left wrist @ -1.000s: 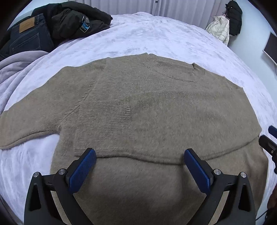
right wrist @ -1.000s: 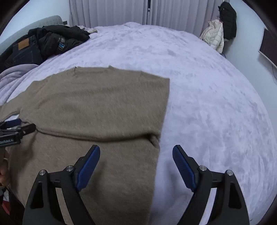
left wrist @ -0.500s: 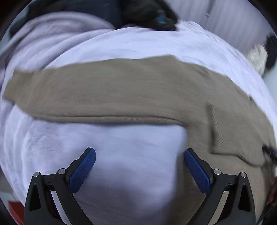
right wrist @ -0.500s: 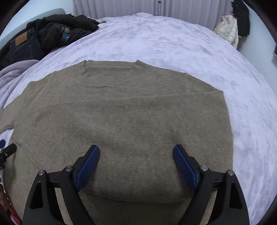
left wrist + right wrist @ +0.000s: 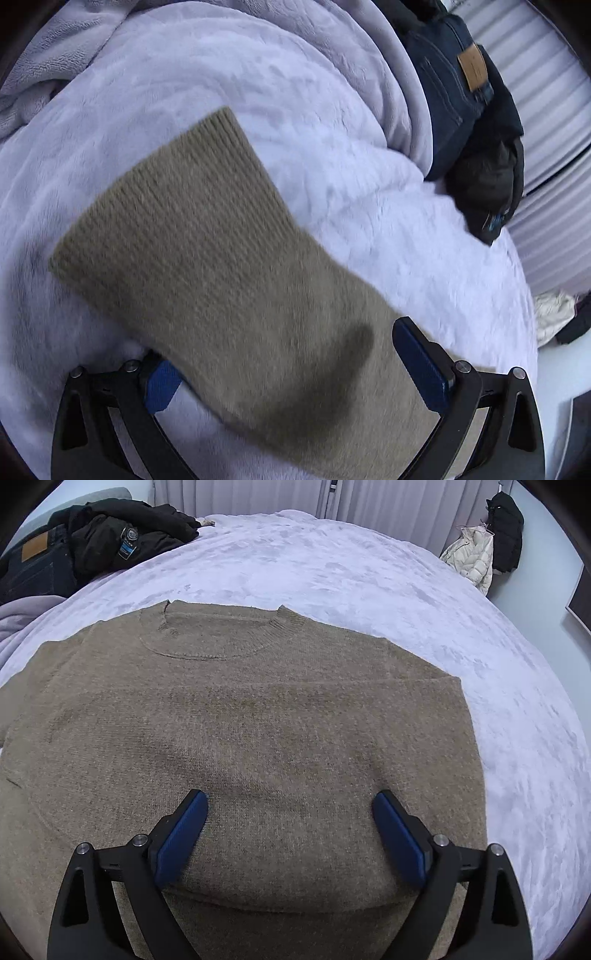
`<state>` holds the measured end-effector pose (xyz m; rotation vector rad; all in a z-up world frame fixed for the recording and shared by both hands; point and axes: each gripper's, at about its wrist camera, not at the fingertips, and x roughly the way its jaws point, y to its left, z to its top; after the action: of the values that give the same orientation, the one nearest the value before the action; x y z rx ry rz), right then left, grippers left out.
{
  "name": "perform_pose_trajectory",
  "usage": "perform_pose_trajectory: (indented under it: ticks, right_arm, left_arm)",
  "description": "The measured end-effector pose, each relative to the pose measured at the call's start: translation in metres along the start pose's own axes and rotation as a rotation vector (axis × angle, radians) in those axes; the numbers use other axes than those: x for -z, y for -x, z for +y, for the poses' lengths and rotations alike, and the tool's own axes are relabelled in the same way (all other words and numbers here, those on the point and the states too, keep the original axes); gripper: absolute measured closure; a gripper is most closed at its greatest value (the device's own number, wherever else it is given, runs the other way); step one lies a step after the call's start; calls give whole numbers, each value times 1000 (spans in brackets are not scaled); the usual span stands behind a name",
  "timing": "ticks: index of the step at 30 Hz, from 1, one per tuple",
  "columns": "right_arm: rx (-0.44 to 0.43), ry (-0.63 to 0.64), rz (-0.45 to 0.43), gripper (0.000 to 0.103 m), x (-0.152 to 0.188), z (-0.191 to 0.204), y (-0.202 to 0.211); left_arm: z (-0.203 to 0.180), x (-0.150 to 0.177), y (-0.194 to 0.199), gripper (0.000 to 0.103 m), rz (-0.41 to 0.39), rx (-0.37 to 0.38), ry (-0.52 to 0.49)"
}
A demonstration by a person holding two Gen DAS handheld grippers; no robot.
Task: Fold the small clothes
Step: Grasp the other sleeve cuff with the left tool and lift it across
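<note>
A tan knitted sweater [image 5: 258,720] lies flat on the lavender bed cover [image 5: 369,572], neckline at the far side, its right edge folded in straight. My right gripper [image 5: 291,834] hovers open low over the sweater's lower middle, nothing between its fingers. In the left wrist view the sweater's left sleeve [image 5: 207,258] runs diagonally, ribbed cuff [image 5: 147,177] pointing up-left. My left gripper [image 5: 291,369] is open around the sleeve: the cloth passes between the fingers and covers part of the left pad [image 5: 162,384]. The right pad [image 5: 421,365] sits at the sleeve's far edge.
Dark jeans [image 5: 454,85] and a black jacket [image 5: 487,177] are piled at the bed's far left corner, also jeans [image 5: 33,568] and jacket [image 5: 122,542] in the right wrist view. A bunched grey-lilac blanket [image 5: 74,55] lies beside the sleeve. Coats [image 5: 480,557] hang at the far right by the curtains.
My left gripper has swung left from the sweater's body to the left sleeve, which now lies between its fingers. My right gripper moved left from the sweater's right edge to over its middle.
</note>
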<state>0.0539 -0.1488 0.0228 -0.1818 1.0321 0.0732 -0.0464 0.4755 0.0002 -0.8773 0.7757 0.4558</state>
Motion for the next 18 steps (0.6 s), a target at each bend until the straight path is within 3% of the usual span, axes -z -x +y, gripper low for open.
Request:
perform_pose_trajectory:
  ticks: [2, 3, 6, 7, 8, 12, 18]
  right_arm:
    - [10, -41, 19, 10, -3, 1, 9]
    - [-8, -58, 11, 10, -5, 3, 16]
    - [-39, -71, -29, 10, -21, 18, 34]
    - [-45, -59, -36, 10, -27, 26, 37]
    - [-53, -40, -38, 10, -35, 36, 37]
    - [-71, 14, 0, 10, -61, 88, 17]
    - [-86, 73, 46, 10, -83, 177, -13]
  left_arm:
    - [0, 2, 9, 44, -44, 20, -15]
    - [0, 2, 11, 70, -40, 44, -30]
    - [7, 4, 13, 76, -59, 66, -15]
    - [8, 4, 13, 86, -64, 55, -13]
    - [12, 3, 13, 90, -64, 54, -3]
    - [21, 0, 29, 90, -110, 78, -1]
    - [-2, 3, 50, 93, -140, 27, -139]
